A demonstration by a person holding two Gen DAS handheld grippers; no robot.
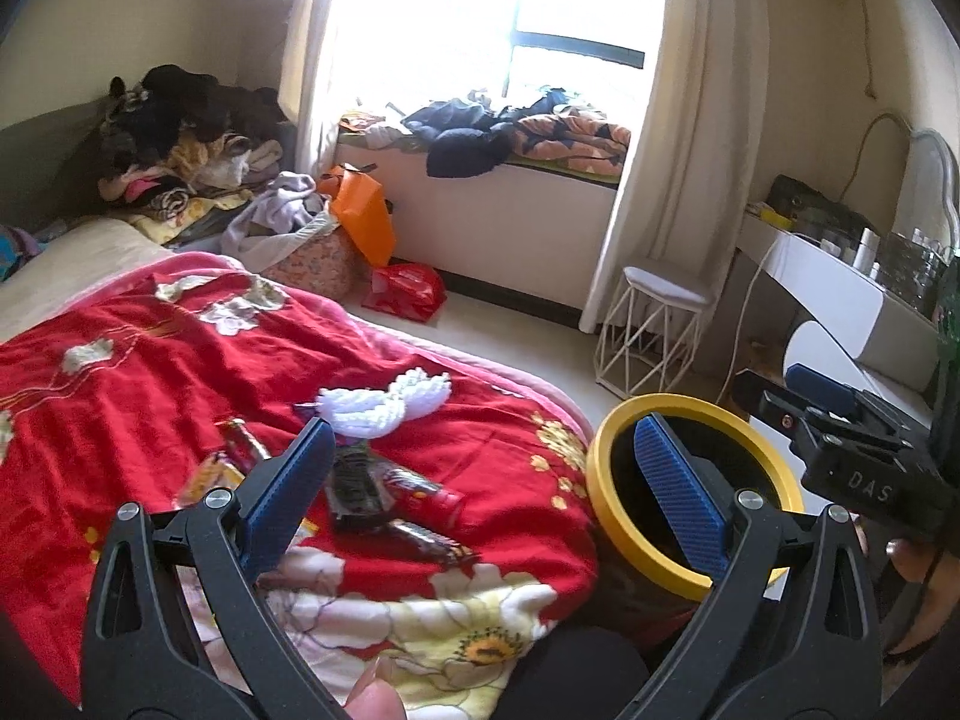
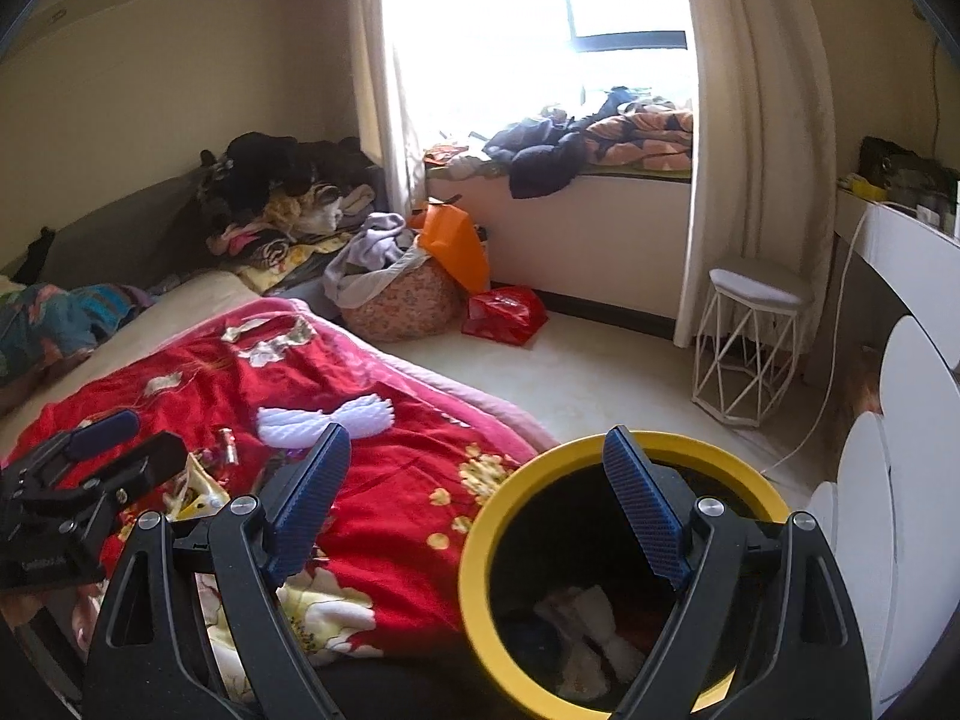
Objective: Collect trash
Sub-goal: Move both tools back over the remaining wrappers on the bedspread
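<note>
Red blanket [image 1: 150, 360] with a flower print covers the bed, and the trash lies on it in a loose cluster: dark snack wrappers [image 1: 360, 480], a small red tube-like piece [image 1: 447, 501] and a yellowish wrapper [image 1: 207, 477] to the left. From the left wrist view, the left claw [image 1: 486, 468] hangs over this cluster with its fingers spread wide and nothing between them — a stance that suits coming down on a wrapper, I judge. A white wing-shaped ornament [image 1: 390, 402] lies just beyond the wrappers; whether it counts as trash I cannot tell. The bin [image 1: 606, 480], black with a yellow rim, stands on the floor hard against the bed's edge, near enough that a short swing would carry anything picked up over its mouth. The right claw [image 1: 798, 396] shows at the right edge above the bin's far side.

From the right wrist view, the right claw [image 2: 477, 450] is likewise wide and empty, straddling the bin's near rim [image 2: 480, 540] and the blanket's edge [image 2: 390, 540]. Inside the bin, pale crumpled paper [image 2: 594, 618] already lies at the bottom, so some collecting looks done. The left claw [image 2: 102, 438] sits at the left above a crinkled yellow wrapper [image 2: 201, 492] and a small shiny piece [image 2: 227, 444]; it seems closest to the remaining litter.
</note>
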